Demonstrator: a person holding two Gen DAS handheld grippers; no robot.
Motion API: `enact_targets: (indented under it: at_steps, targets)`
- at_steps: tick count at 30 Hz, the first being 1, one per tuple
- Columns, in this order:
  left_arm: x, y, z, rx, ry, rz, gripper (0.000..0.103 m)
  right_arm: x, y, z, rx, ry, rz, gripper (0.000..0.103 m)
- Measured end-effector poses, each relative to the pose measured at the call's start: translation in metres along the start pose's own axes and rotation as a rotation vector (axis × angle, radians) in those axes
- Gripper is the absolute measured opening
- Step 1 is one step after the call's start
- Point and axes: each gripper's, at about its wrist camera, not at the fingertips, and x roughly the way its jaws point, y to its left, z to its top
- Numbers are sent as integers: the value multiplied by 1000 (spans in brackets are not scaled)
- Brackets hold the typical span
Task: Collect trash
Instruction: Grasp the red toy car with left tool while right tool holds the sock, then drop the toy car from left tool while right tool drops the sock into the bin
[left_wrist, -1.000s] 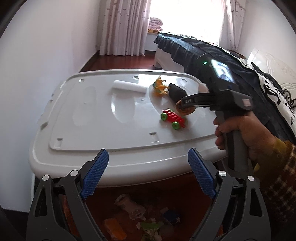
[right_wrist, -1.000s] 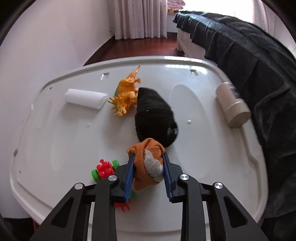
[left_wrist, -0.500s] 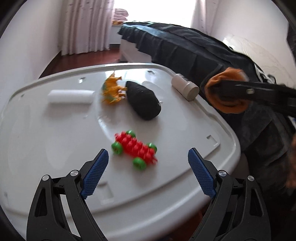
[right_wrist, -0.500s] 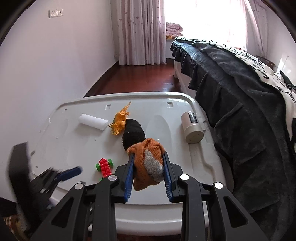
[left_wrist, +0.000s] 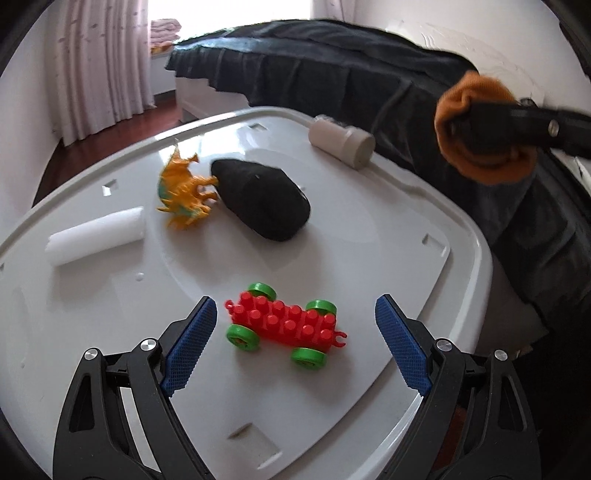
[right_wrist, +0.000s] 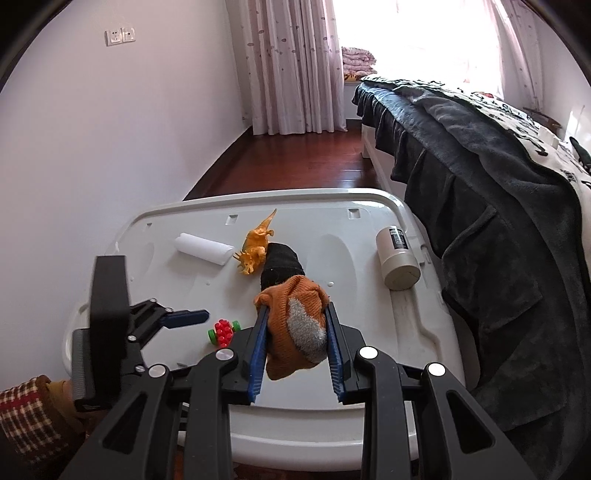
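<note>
We saw the bed (right_wrist: 491, 155) first, draped in a dark plush blanket that hung in soft folds at 3 o'clock of the white bin lid (left_wrist: 369, 229). The lid was glossy moulded plastic with rounded corners and shallow recesses; it served as the table top, and whatever lay in the bin beneath it was hidden from us.

On the lid, the black sock (left_wrist: 264, 201), a fuzzy tapered lump, lay near the centre, touching the orange dinosaur (left_wrist: 183, 197), a spiky hard plastic toy at its 9 o'clock. A smooth white foam roll (left_wrist: 96, 236) lay further out toward 9 o'clock. A beige cylindrical jar (left_wrist: 341, 140) lay on its side at 2 o'clock, near the bed-side rim. The red studded brick car (left_wrist: 282, 325) with green wheels sat at 6 o'clock.

Our left gripper (left_wrist: 291, 345) stood wide apart, its ribbed blue pads to either side of the car without touching it. Our right gripper (right_wrist: 295, 343) was clamped on the orange sock (right_wrist: 295, 328), a knitted piece with a grey patch, held in the air above the lid's near edge.
</note>
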Motion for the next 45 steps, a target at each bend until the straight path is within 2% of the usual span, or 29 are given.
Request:
enact_targets:
  at_steps: [5, 8, 17, 18, 19, 20, 23, 26, 28, 30, 40, 45]
  targets:
    - [10, -1, -1, 13, 29, 9, 85, 3, 1, 0, -3, 8, -3, 28]
    - [15, 3, 1, -15, 50, -5, 68, 4, 1, 1, -2, 9, -6, 29]
    - [4, 4, -5, -66, 35, 27, 65, 2, 1, 1, -6, -3, -14, 29]
    - [2, 4, -5, -75, 26, 26, 61, 1, 2, 1, -6, -5, -15, 29]
    - [-3, 7, -4, -90, 25, 14, 37, 1, 3, 1, -8, -6, -15, 29]
    - [-3, 8, -3, -101, 40, 14, 31, 0, 4, 1, -9, -7, -14, 29]
    - [-4, 11, -8, -96, 36, 48, 32, 2, 6, -1, -12, -1, -11, 29]
    - [-8, 13, -11, -118, 29, 32, 32, 3, 8, -2, -19, 5, -20, 29]
    - [-7, 10, -12, -113, 48, 25, 38, 4, 7, -2, -19, 5, -24, 29]
    - [-4, 4, -12, -92, 70, 79, 56, 5, 7, -1, -17, 4, -26, 29]
    - [-13, -10, -34, -186, 128, 236, 67, 0, 9, 1, -26, -14, -4, 29]
    - [-18, -13, -39, -260, 125, 276, 69, -5, 12, 1, -30, -25, 8, 29]
